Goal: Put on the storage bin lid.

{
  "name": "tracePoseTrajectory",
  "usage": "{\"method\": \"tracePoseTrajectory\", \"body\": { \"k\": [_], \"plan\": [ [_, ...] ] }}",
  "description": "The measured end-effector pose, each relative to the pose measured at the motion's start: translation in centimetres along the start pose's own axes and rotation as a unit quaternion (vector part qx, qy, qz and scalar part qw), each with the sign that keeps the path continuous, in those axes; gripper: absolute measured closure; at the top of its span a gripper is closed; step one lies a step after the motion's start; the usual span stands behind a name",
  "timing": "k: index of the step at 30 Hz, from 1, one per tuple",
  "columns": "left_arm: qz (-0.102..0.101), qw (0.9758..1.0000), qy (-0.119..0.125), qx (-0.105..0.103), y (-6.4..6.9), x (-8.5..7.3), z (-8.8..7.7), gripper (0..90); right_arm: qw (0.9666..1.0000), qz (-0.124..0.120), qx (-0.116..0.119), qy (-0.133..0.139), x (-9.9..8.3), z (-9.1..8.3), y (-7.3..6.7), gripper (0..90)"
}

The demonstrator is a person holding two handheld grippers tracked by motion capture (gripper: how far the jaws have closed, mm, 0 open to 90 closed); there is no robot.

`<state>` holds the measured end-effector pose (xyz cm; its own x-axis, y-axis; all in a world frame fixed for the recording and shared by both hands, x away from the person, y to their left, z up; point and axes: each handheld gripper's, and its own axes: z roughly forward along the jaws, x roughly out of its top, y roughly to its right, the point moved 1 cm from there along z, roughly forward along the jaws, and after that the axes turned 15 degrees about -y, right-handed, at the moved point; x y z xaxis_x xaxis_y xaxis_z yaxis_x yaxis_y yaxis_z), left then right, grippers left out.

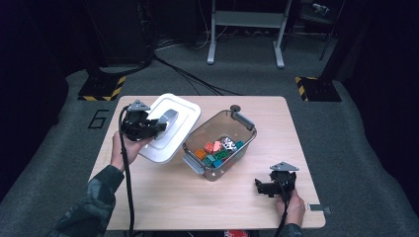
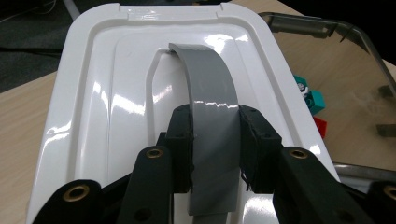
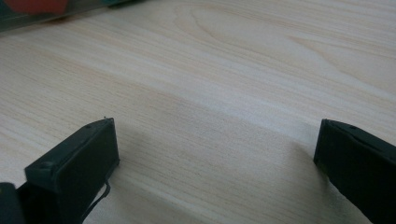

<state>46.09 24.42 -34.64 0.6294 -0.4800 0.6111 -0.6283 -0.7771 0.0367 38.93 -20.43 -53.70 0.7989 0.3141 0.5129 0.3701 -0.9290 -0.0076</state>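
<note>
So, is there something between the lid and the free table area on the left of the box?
Nothing visible. The left gripper is shut on the lid's grey handle, and the white lid hangs tilted beside the box. The table on the left side under it looks bare.

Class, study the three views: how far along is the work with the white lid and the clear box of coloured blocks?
Done: the white plastic lid is off the clear plastic box, whose coloured blocks lie exposed. In hand: the left gripper clamps the lid's grey handle, holding it tilted beside the box. Left: setting the lid down; the right gripper rests open on the wooden table.
</note>
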Motion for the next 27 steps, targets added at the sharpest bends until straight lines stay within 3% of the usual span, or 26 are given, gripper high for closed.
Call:
{"method": "tracePoseTrajectory", "body": {
  "k": [6, 14, 22, 27],
  "plan": [
    [0.008, 0.9999, 0.001, -0.009, 1.8, 1.4, 0.5, 67.8, 1.0, -0.001, 0.001, 0.0, 0.0, 0.0, 0.0, 0.0],
    [0.035, 0.9992, -0.003, -0.022, 4.2, 3.0, 1.6, 67.8, 1.0, 0.002, -0.002, 0.002, 0.0, 0.0, 0.0, 0.0],
    [0.07, 0.9964, -0.015, -0.046, 6.5, 4.2, 3.3, 67.7, 1.0, 0.001, -0.002, 0.002, 0.0, 0.0, 0.0, 0.0],
    [0.077, 0.9951, -0.023, -0.058, 7.3, 4.6, 4.3, 67.8, 1.0, 0.003, -0.002, 0.001, 0.0, 0.0, 0.0, 0.0]
  ]
}}
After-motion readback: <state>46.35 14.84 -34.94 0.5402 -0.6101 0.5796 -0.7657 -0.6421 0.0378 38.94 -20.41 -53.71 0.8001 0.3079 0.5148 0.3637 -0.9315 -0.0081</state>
